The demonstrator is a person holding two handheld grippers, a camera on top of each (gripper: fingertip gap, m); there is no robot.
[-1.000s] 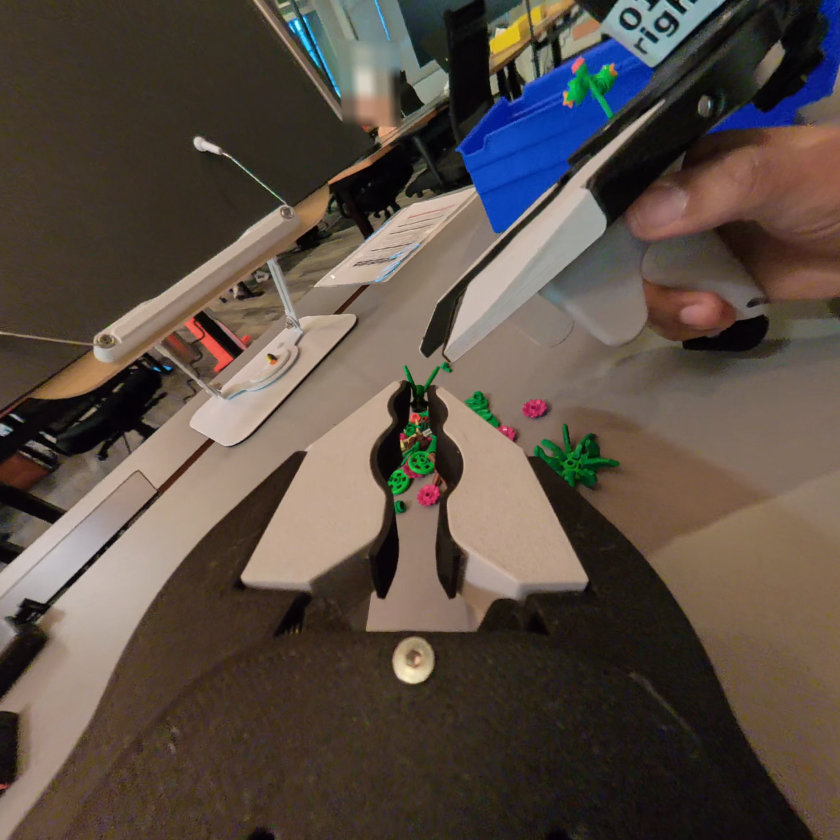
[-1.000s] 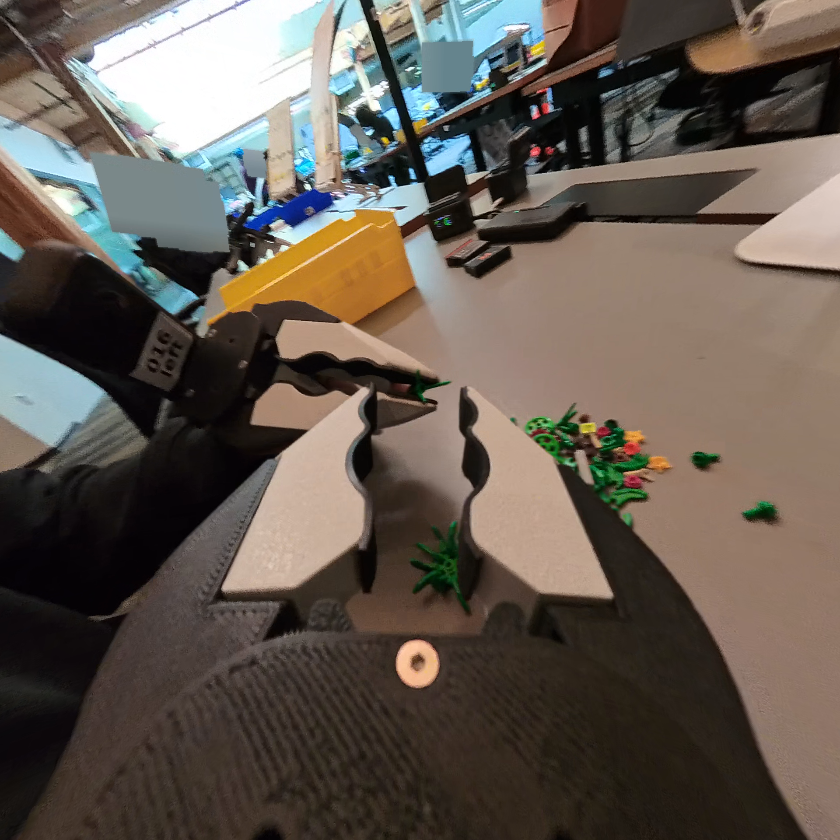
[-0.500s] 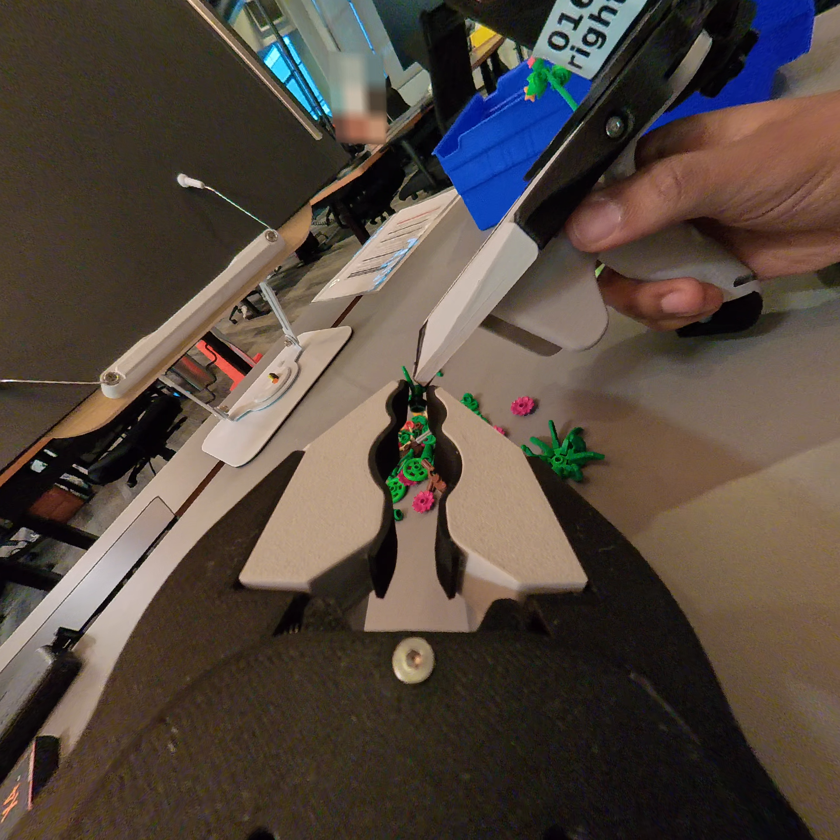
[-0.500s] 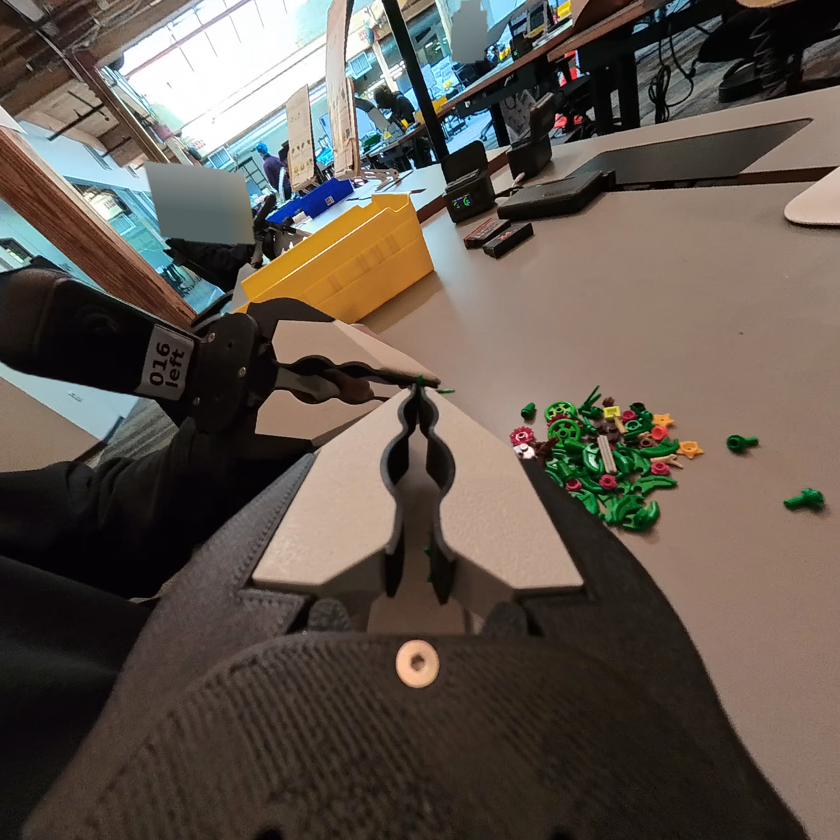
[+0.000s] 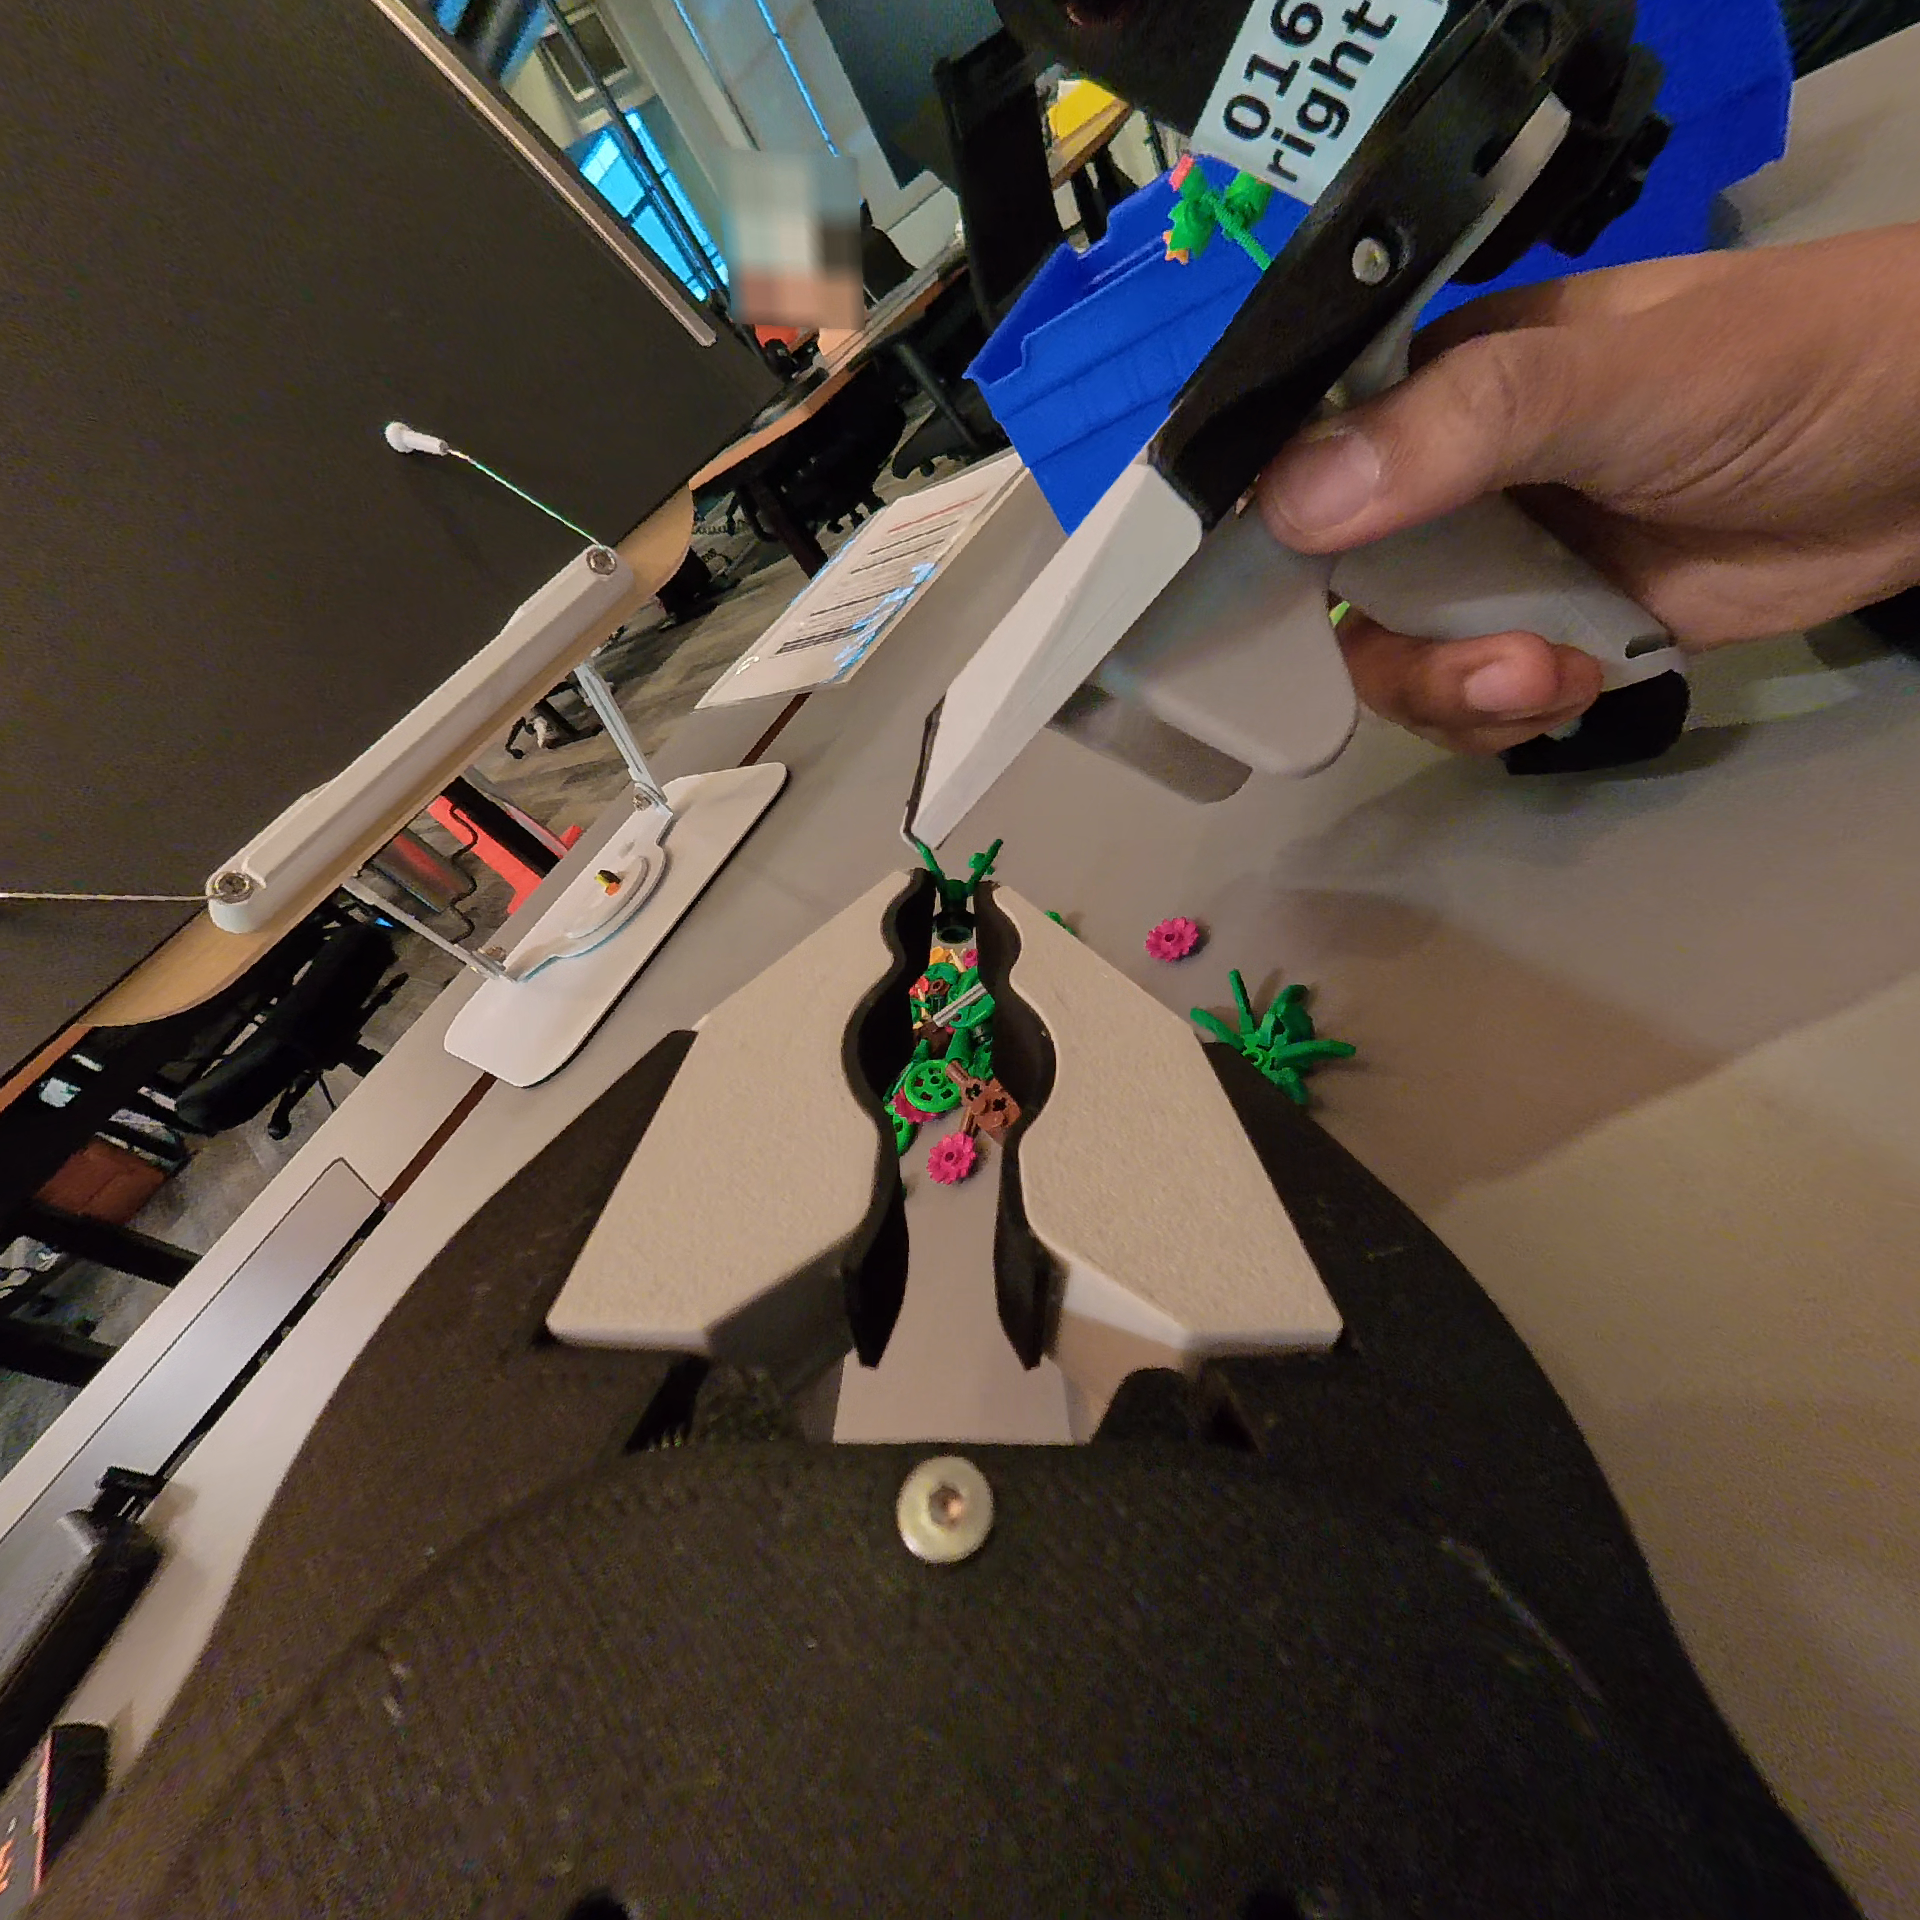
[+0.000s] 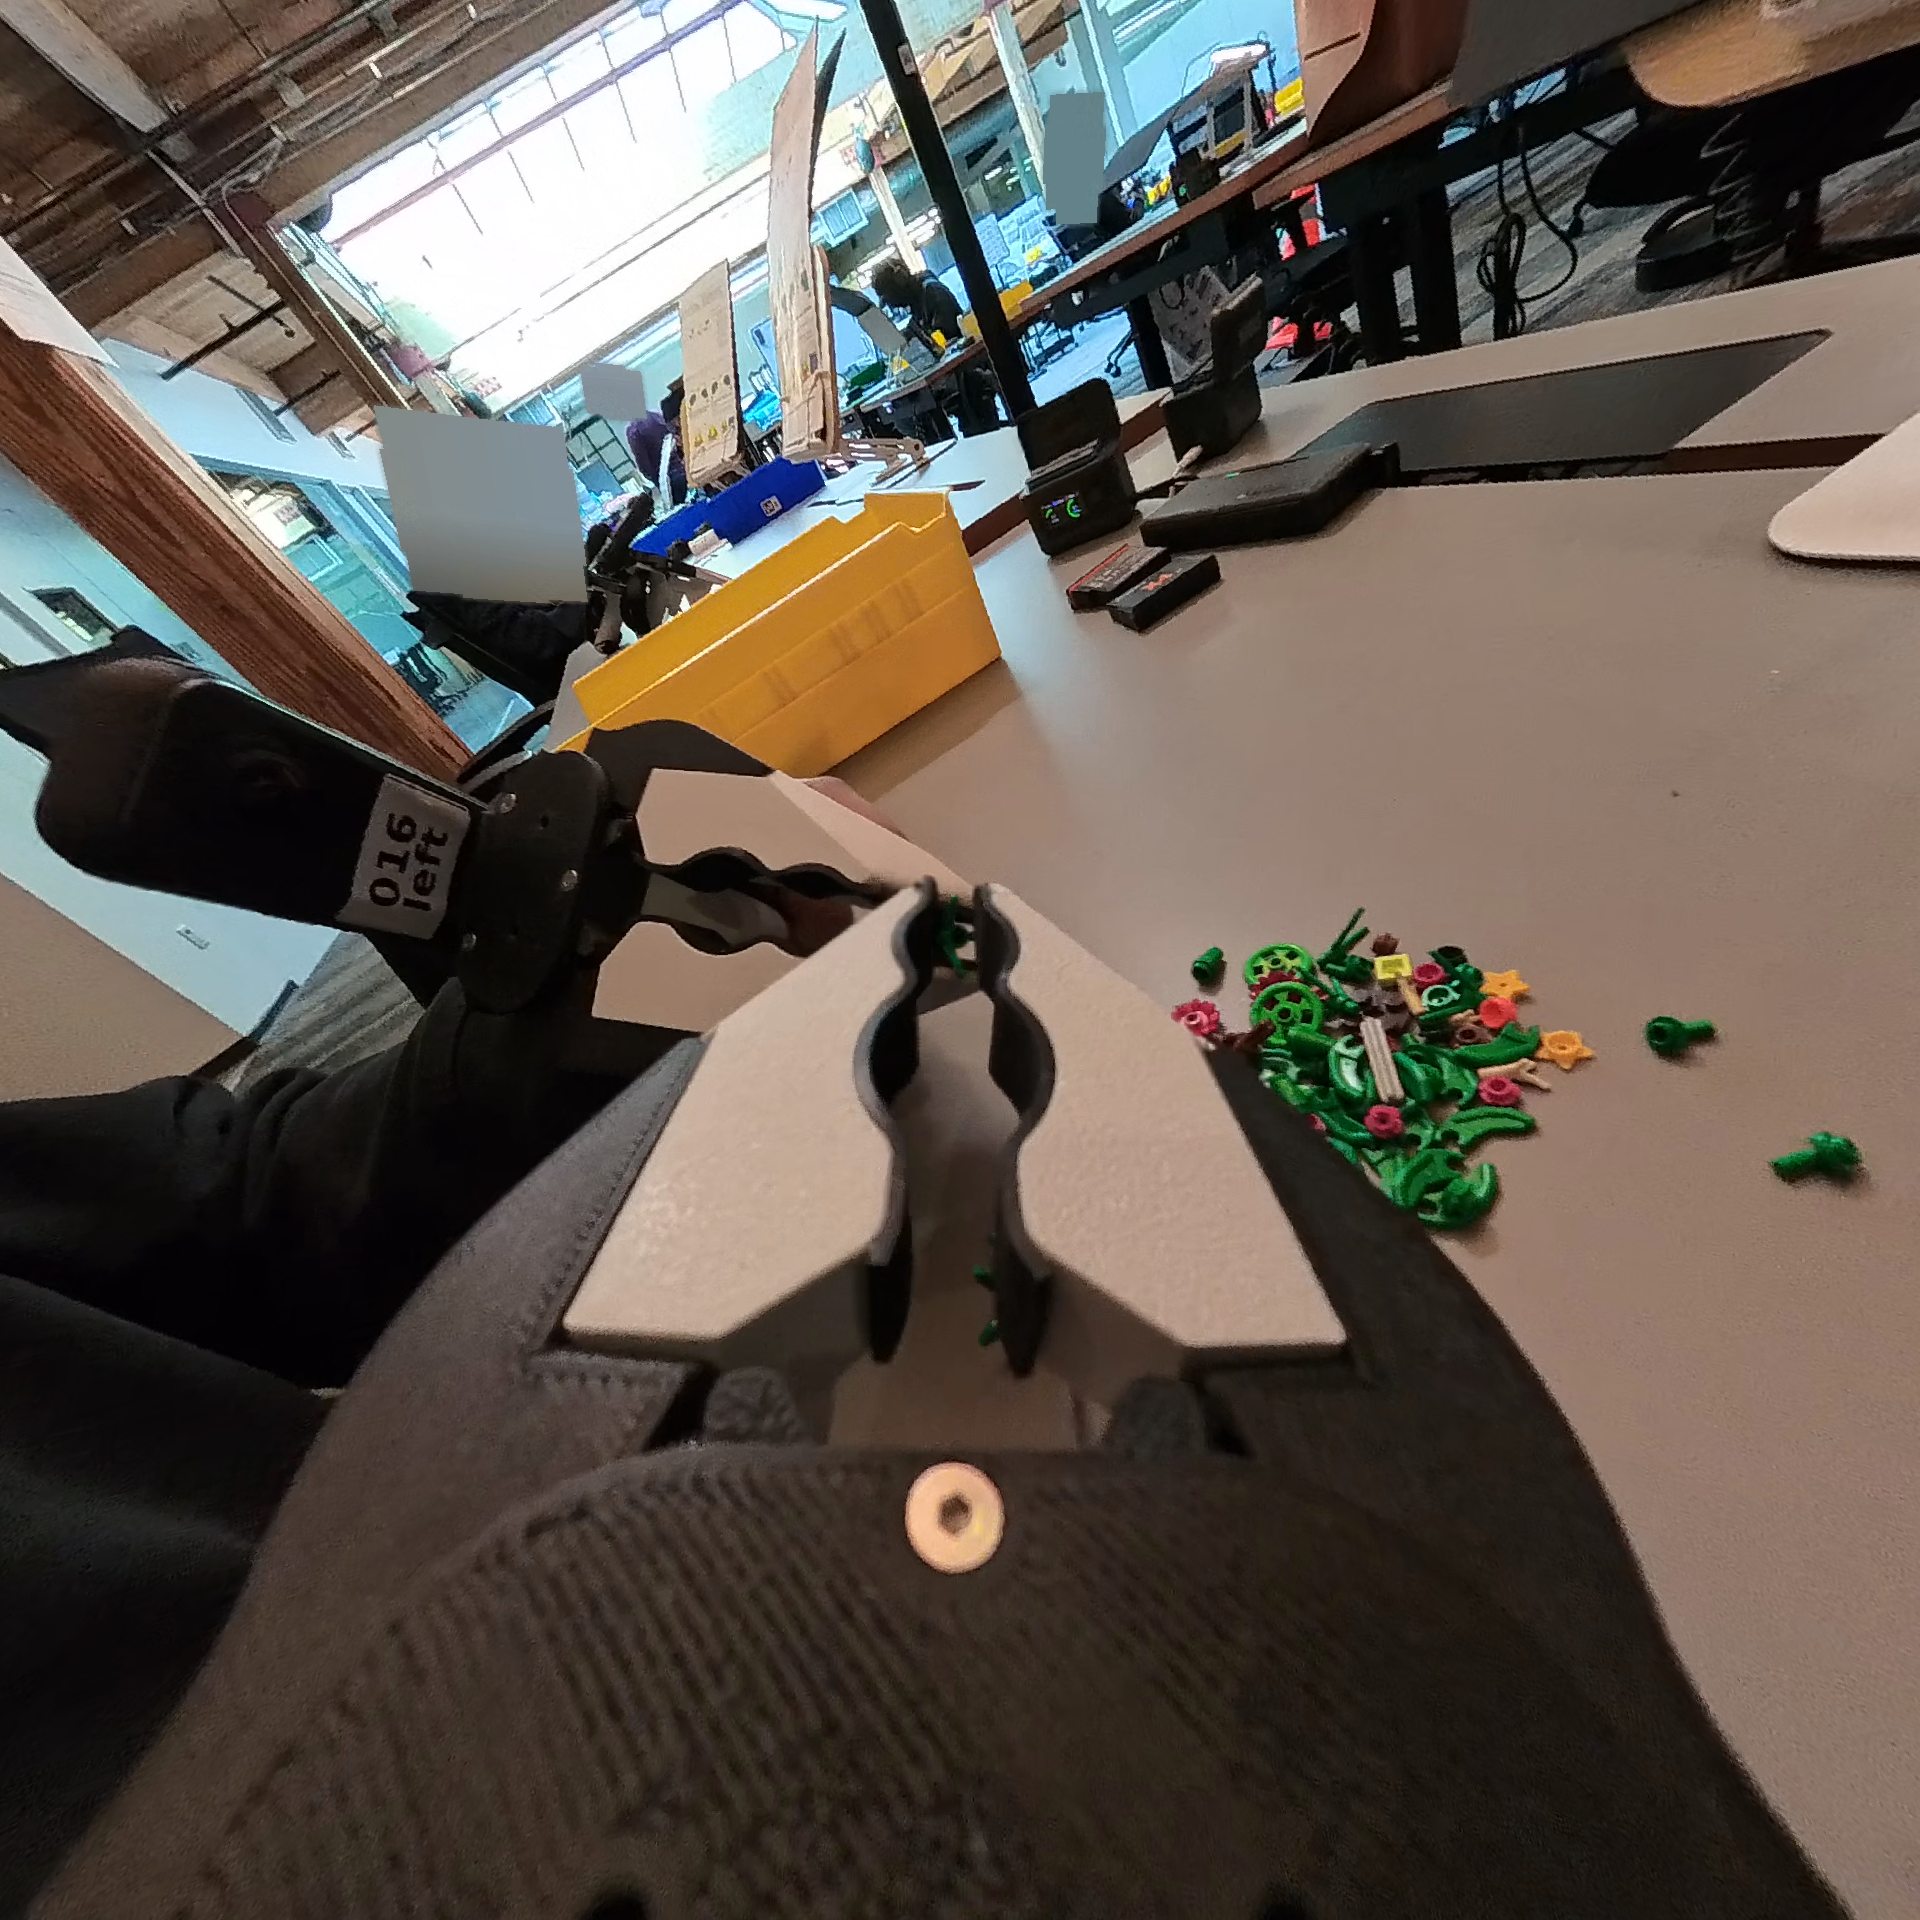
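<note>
The left tool [image 5: 956,902] has its fingers drawn nearly together, and their tips pinch the base of a small green sprig [image 5: 958,871] whose forked top sticks up just past them. The right tool [image 6: 961,912], gripped by a bare hand [image 5: 1610,488], angles down from the upper right of the left wrist view, and its tip meets the sprig's top. In the right wrist view only a narrow slit is left between its fingers, and a bit of green shows in that slit. I cannot tell whether it actually clamps the sprig or only touches it.

Both tools hang above the grey table [image 6: 1455,727], close over a pile of small green, pink and yellow plastic pieces [image 6: 1392,1060] at mid-right of the right wrist view. A leafy green piece [image 5: 1273,1044] and a pink flower [image 5: 1172,938] lie apart from the pile. A blue bin [image 5: 1122,353] stands behind the right tool and a yellow bin [image 6: 810,634] behind the left.
</note>
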